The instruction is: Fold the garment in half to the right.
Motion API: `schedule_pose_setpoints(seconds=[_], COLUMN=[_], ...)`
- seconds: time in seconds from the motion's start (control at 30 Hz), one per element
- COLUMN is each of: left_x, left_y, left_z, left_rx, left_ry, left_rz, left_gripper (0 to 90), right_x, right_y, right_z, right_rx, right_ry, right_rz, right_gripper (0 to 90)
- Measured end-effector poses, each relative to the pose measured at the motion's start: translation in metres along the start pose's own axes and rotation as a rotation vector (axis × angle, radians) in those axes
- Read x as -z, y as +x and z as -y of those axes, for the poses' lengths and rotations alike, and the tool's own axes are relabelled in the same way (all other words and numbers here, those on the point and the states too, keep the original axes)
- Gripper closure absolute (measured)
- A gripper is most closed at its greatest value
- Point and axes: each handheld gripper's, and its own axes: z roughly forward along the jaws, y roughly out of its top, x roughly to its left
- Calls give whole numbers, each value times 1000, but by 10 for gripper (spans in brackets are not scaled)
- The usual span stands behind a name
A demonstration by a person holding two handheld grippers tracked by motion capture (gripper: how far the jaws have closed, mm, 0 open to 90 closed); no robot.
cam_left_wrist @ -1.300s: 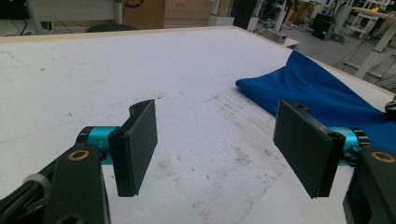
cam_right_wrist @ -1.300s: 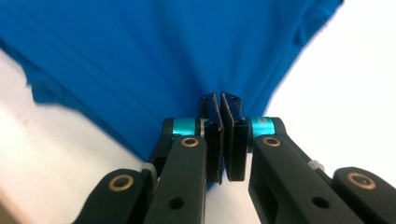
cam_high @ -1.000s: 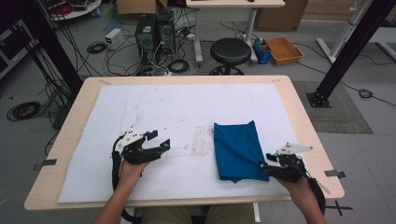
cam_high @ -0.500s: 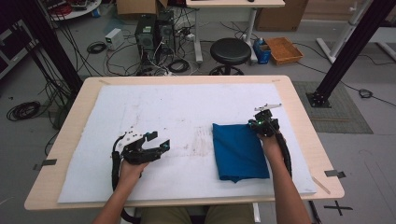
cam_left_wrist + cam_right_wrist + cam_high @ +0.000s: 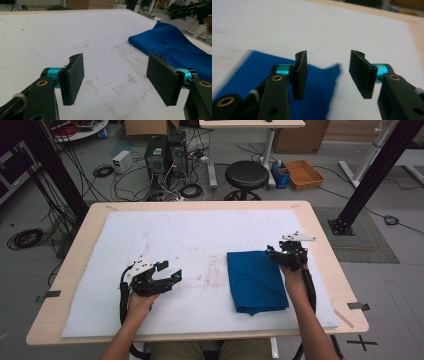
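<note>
A folded blue cloth (image 5: 257, 282) lies flat on the white mat (image 5: 200, 235), right of the middle. My right gripper (image 5: 276, 252) hovers at the cloth's far right corner. Its jaws have just been opening and nothing is clamped between them. In the right gripper view the cloth (image 5: 317, 95) lies under the left jaw, and white mat shows in the right gripper (image 5: 328, 75) gap. My left gripper (image 5: 171, 271) rests on the mat left of the cloth, open and empty, pointing toward it. The left gripper (image 5: 115, 75) view has the cloth (image 5: 175, 47) ahead to the right.
The mat covers most of a wooden table (image 5: 325, 245), with a bare wood strip along each edge. On the floor beyond the far edge are a black stool (image 5: 246, 172), computer towers (image 5: 165, 152) and cables. A black frame post (image 5: 367, 175) stands at the right.
My right gripper has moved from the cloth's near right corner up to its far right corner. The left gripper and the cloth have stayed where they were.
</note>
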Motion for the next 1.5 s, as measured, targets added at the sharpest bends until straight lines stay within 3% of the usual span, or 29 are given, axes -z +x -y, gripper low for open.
schedule_pose_setpoints(seconds=[0.07, 0.1, 0.13, 0.17, 0.27, 0.37, 0.5, 0.57, 0.73, 0.87, 0.9, 0.93, 1.0, 1.03, 1.13, 1.23, 1.3, 1.4, 1.43, 1.5], left_x=[1, 1, 1, 1, 1, 0, -1, -1, -1, -2, -2, -2, -1, -1, -2, -2, -2, -2, -2, -2], left_y=[0, 0, 0, 0, -1, -1, 0, 0, 1, 0, 0, 0, 0, 0, 0, 0, 1, 1, 1, 1], left_z=[-1, -1, -1, -1, -1, -1, -1, -1, -1, -1, -1, -1, -1, -1, -1, -1, -1, -1, -1, -1], left_rx=[2, 2, 3, 6, 7, 0, 4, 6, 8, 7, 5, 5, 4, 5, 8, 8, 9, 11, 9, 9], left_ry=[-5, -3, -5, -5, -1, -1, 4, 4, 3, 7, 7, 4, 1, -2, -2, 0, -1, 2, 3, 5], left_rz=[-3, -1, 0, 1, 2, 6, 5, 4, 2, 4, 5, 5, 5, 2, -2, -1, 2, 0, 2, 2], left_gripper=[306, 305, 305, 306, 305, 305, 305, 305, 305, 305, 305, 306, 306, 305, 305, 305, 305, 305, 305, 305], right_x=[11, 14, 16, 18, 17, 13, 13, 14, 29, 29, 29, 29, 32, 32, 25, 4, -12, -28, -27, -22], right_y=[18, 29, 41, 53, 76, 89, 97, 102, 95, 101, 98, 93, 77, 66, 32, 5, -5, -14, -16, -17], right_z=[7, 13, 20, 29, 51, 63, 66, 68, 61, 73, 76, 74, 66, 62, 50, 43, 41, 44, 43, 39], right_rx=[45, 60, 98, 150, 208, 266, 247, 256, 216, 270, 249, 222, 167, 134, 72, 25, 10, 23, -14, -25], right_ry=[14, 46, 81, 108, 182, 238, 220, 209, 134, 219, 204, 201, 141, 102, 60, 63, 101, 163, 170, 159], right_rz=[-153, -256, -323, -358, -452, -480, -514, -522, -516, -544, -556, -554, -538, -495, -253, -127, -78, -10, -15, -22], right_gripper=[654, 705, 771, 800, 840, 865, 865, 797, 770, 774, 737, 664, 634, 622, 722, 774, 773, 736, 722, 659])
